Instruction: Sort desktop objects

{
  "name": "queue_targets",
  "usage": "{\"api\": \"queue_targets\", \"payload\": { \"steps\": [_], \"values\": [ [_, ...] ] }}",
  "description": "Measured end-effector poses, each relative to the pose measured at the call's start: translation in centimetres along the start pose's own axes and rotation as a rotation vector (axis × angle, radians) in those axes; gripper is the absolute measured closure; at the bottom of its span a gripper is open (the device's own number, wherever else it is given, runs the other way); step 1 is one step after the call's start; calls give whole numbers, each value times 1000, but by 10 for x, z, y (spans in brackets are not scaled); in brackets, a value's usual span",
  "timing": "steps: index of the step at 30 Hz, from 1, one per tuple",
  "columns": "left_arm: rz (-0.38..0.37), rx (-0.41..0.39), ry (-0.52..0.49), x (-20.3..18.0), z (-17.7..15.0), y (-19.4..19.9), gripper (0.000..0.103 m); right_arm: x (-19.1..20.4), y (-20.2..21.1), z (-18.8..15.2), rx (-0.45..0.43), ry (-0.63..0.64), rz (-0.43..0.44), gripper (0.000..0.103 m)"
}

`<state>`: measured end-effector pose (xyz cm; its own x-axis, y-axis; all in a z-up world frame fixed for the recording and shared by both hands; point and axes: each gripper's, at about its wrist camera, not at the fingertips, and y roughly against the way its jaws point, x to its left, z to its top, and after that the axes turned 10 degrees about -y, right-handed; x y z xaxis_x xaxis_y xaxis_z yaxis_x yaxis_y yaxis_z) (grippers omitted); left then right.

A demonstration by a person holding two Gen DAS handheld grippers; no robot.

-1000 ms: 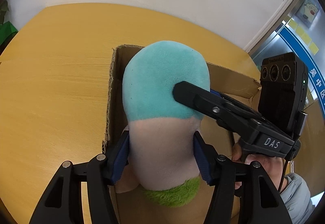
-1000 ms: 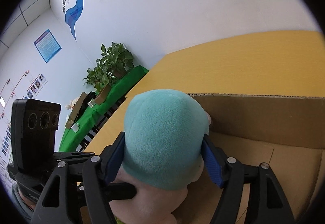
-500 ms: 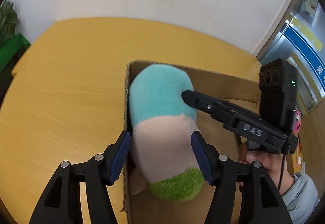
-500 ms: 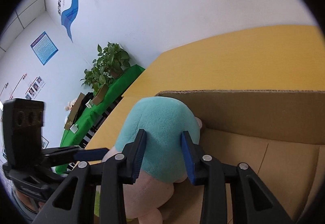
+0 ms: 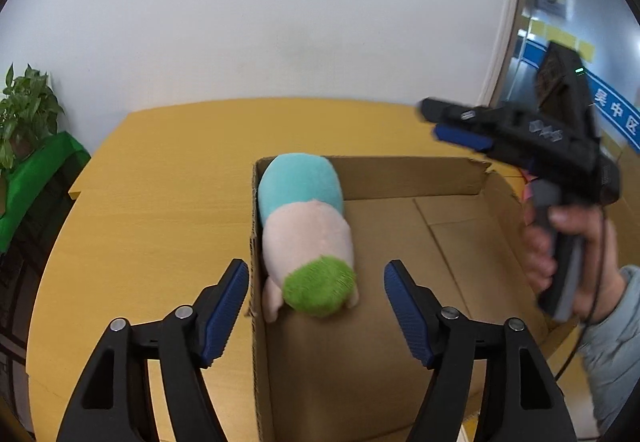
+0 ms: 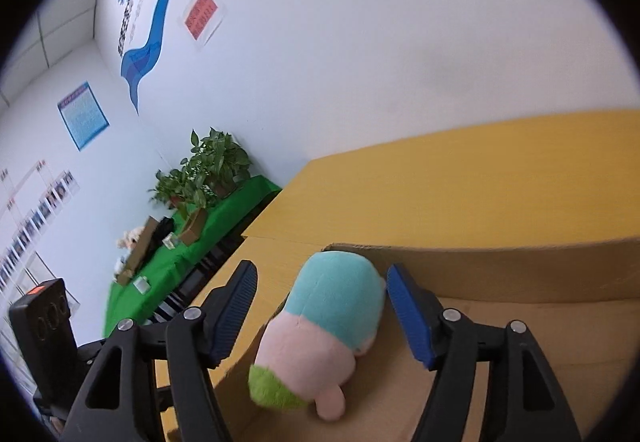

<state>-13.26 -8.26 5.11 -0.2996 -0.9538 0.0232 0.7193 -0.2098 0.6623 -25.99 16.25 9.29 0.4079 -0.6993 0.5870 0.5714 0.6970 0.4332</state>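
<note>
Plush toy point(image 5: 306, 234) lies inside the cardboard box point(image 5: 404, 171), tucked against its left wall, green end nearest. Left gripper point(image 5: 316, 308) hangs spread wide and empty above it; right gripper point(image 6: 322, 316), equally released, straddles the teal end. Best now to lift both straight up, clear of the walls. Only the left view shows the box's right side, possibly bare, though blurred.
</note>
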Motion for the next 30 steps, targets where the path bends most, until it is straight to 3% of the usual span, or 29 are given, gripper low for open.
{"api": "queue_targets", "payload": {
  "steps": [3, 4, 9, 12, 16, 18, 20, 30],
  "values": [
    [8, -21, -25, -5, -4, 3, 26, 17, 72, -8, -53, 83, -43, 22],
    [13, -14, -39, -9, -10, 0, 26, 19, 98, -17, -56, 105, -57, 22],
    [8, 45, -29, -23, -46, -13, 26, -13, 163, -76, 68, 104, -193, 22],
    [21, 100, -4, -23, -63, -17, 26, -40, 171, -117, 168, 71, -281, 23],
    [33, 143, 4, -27, -79, -21, 26, -61, 173, -152, 197, 50, -362, 23],
    [42, 124, -16, -31, -83, -16, 26, -76, 172, -163, 206, -7, -392, 24],
    [39, 133, -6, -33, -84, -14, 26, -84, 176, -171, 183, -31, -410, 29],
    [10, 159, -8, -41, -91, 2, 26, -83, 186, -175, 142, -5, -443, 27]
  ]
}}
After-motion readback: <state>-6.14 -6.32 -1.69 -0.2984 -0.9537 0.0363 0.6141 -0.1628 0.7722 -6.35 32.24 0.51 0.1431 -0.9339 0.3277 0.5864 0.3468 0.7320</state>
